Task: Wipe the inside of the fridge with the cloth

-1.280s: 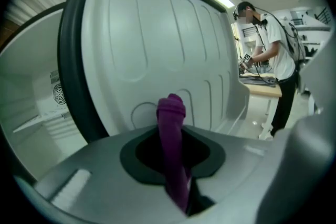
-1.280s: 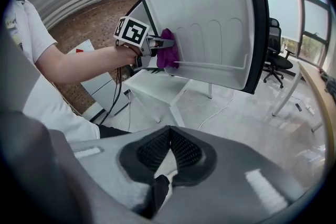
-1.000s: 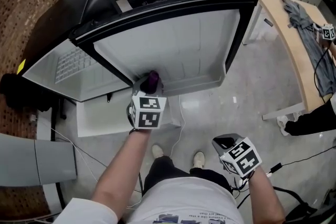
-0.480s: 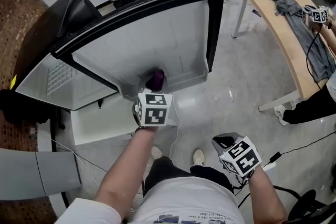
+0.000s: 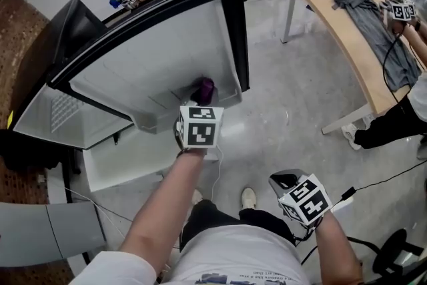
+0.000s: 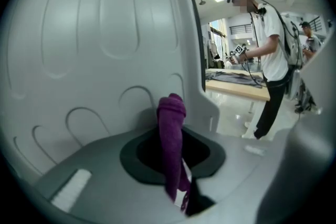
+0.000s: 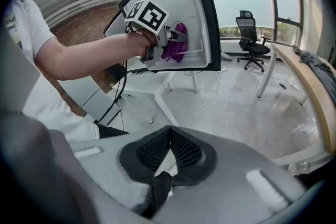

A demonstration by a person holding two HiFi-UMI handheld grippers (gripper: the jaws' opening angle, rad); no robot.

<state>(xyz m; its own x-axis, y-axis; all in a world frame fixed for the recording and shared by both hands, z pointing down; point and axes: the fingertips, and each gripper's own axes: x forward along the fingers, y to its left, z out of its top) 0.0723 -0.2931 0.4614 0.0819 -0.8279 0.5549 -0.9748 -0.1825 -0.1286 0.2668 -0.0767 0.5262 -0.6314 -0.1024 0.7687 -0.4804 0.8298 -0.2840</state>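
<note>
With its jaws clamped on the purple cloth (image 6: 171, 139) at the six o'clock edge of the fridge's white inner panel (image 5: 167, 53), the left hand-held gripper (image 5: 199, 101) should press flat and sweep overlapping strokes, while the right hand-held gripper (image 5: 288, 181), at five o'clock, is closed on nothing.

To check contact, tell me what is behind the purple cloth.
Behind the purple cloth stands the fridge's white moulded inner wall. The patch straight behind the cloth is covered, so touching cannot be told.
</note>
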